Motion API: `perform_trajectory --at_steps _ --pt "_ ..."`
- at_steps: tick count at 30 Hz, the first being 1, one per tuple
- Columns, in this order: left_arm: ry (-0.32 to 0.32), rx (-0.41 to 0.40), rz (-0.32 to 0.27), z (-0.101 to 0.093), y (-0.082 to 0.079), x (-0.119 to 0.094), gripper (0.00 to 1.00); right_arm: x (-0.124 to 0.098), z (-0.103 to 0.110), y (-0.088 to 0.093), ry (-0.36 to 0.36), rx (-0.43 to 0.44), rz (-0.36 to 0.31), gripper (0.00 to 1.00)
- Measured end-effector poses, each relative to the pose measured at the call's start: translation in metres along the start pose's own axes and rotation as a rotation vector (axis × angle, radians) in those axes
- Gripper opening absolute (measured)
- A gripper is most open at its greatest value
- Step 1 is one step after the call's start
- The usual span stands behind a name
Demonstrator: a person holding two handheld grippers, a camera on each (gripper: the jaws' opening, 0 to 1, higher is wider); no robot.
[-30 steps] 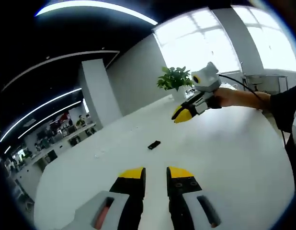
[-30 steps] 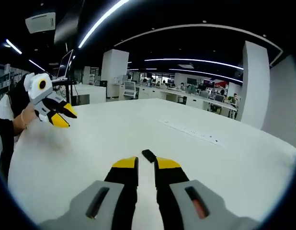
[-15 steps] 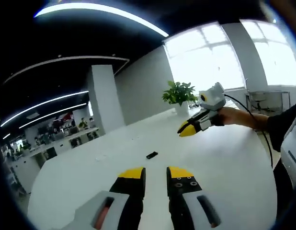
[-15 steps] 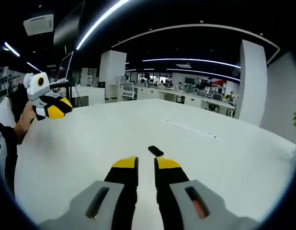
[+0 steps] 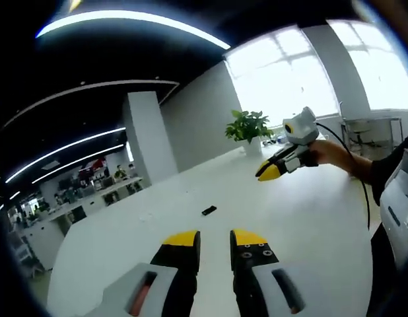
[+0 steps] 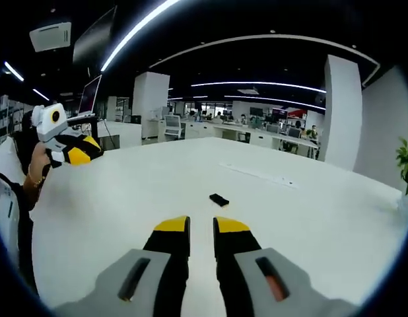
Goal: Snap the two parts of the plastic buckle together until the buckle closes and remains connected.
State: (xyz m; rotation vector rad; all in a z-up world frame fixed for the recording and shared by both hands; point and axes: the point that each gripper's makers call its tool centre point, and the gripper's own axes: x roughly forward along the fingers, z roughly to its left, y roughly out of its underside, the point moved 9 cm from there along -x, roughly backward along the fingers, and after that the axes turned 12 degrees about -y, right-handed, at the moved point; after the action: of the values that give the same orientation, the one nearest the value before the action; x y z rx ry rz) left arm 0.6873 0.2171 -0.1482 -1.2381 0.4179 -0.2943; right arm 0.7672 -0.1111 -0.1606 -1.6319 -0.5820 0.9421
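Note:
A small black buckle (image 5: 208,211) lies flat on the white table (image 5: 309,224), too small to tell its parts apart. My left gripper (image 5: 215,241) hovers short of it, its yellow-tipped jaws a narrow gap apart with nothing between them. In the right gripper view the buckle (image 6: 219,199) lies just beyond my right gripper (image 6: 201,228), which is also open and holds nothing. Each gripper shows in the other's view, held up in a hand: the right gripper (image 5: 269,172) at the right, the left gripper (image 6: 77,154) at the far left.
A potted plant (image 5: 247,125) stands at the table's far edge near the windows. A flat white strip (image 6: 257,175) lies on the table beyond the buckle. Office desks and pillars fill the background. The person's sleeve (image 5: 382,172) crosses the right side.
Both cameras have drawn back and tilted, so the buckle looks smaller and farther off; it stays on the table. Neither jaw gap has changed.

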Motion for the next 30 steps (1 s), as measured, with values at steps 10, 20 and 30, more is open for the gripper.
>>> perform_trajectory --at_steps 10,20,30 --pt "-0.067 -0.002 -0.003 -0.004 0.002 -0.022 0.17 -0.021 0.015 0.005 0.06 -0.011 -0.015 0.14" --pt "-0.161 -0.02 0.006 -0.001 0.011 -0.046 0.18 -0.036 0.039 0.012 0.081 -0.018 -0.026 0.17" --pt "-0.223 0.002 0.003 0.002 0.011 -0.06 0.19 -0.056 0.052 0.015 0.151 -0.042 -0.053 0.18"
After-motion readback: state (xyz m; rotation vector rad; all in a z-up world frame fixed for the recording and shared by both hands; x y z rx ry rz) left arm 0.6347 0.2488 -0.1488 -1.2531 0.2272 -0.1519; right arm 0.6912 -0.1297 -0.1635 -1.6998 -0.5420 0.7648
